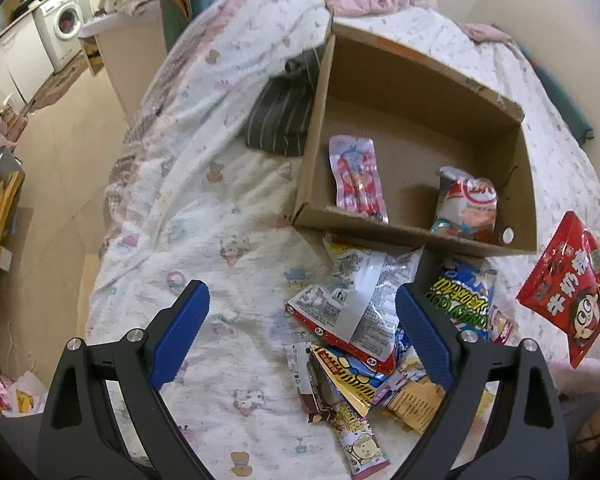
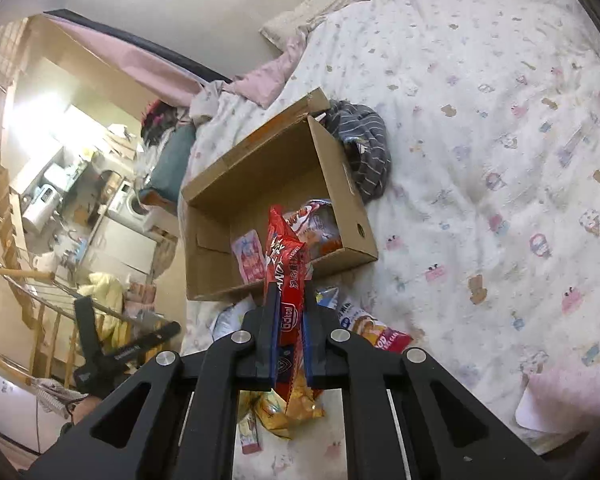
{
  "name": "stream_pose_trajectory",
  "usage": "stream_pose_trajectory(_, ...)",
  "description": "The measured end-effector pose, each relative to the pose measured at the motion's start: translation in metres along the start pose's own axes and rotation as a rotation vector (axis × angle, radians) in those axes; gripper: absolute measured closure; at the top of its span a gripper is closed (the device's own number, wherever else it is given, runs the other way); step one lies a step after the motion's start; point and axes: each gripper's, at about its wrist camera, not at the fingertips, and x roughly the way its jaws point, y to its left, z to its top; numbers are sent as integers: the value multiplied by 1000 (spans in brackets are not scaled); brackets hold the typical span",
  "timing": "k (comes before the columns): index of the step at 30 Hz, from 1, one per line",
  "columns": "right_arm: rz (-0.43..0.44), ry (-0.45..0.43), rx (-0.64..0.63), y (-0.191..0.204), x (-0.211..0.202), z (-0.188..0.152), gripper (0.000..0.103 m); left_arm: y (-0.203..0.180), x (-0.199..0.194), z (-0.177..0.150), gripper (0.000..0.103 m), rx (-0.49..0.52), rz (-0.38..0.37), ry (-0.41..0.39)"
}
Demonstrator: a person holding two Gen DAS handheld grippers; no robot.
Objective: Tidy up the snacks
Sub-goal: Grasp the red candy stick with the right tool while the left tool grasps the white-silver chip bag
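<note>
My right gripper [image 2: 291, 316] is clamped on the red snack packet [image 2: 286, 264], held edge-on above the pile, with the cardboard box [image 2: 356, 216] straight ahead and below; left gripper [image 1: 302, 332] gapes empty.

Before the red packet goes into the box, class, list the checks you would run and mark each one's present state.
1. Right gripper jaws clamped on the red snack packet: ok.
2. Packet lifted clear of the snack pile: ok.
3. Cardboard box open on top: ok.
4. Free floor space in the box beside the pink packet and the white-orange bag: ok.
5. Left gripper open, holding nothing: ok.
6. Grip firmness: cannot tell.
</note>
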Motion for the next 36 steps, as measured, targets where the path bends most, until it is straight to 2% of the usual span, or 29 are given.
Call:
stream_pose_trajectory(8,-5,61,9,-7,20,-6,94,-41,42,-2,11,141,-53,134)
stream_pose_trajectory(13,2,51,14,-10,19,-6,94,-48,67,4,11,139,-49,194)
stream_pose_trajectory(15,2,51,15,-12,19,-7,94,-49,73,6,22,129,-64,206)
stream_pose_trajectory(16,1,51,16,-12,19,-7,94,-50,75,7,31,128,-64,215)
stream_pose_trajectory(17,-3,53,16,-13,19,-7,94,-52,78,8,32,130,-65,227)
stream_pose_trajectory(18,-5,55,17,-13,20,-7,94,-53,79,9,32,131,-60,227)
stream_pose_trajectory(19,-6,58,17,-13,20,-7,94,-54,79,9,38,135,-53,222)
stream_pose_trajectory(21,-8,56,12,-12,19,-7,94,-58,78,8,53,160,-31,215)
stream_pose_trajectory(22,-8,55,5,-12,19,-7,94,-59,78,8,64,167,-15,211)
stream_pose_trajectory(23,-9,53,0,-11,19,-8,94,-59,76,7,69,168,-4,204)
stream_pose_trajectory(25,-8,53,-8,-11,20,-8,94,-58,72,6,71,156,-13,197)
stream_pose_trajectory(36,4,45,-25,-3,21,-7,94,-33,38,-13,71,168,71,97)
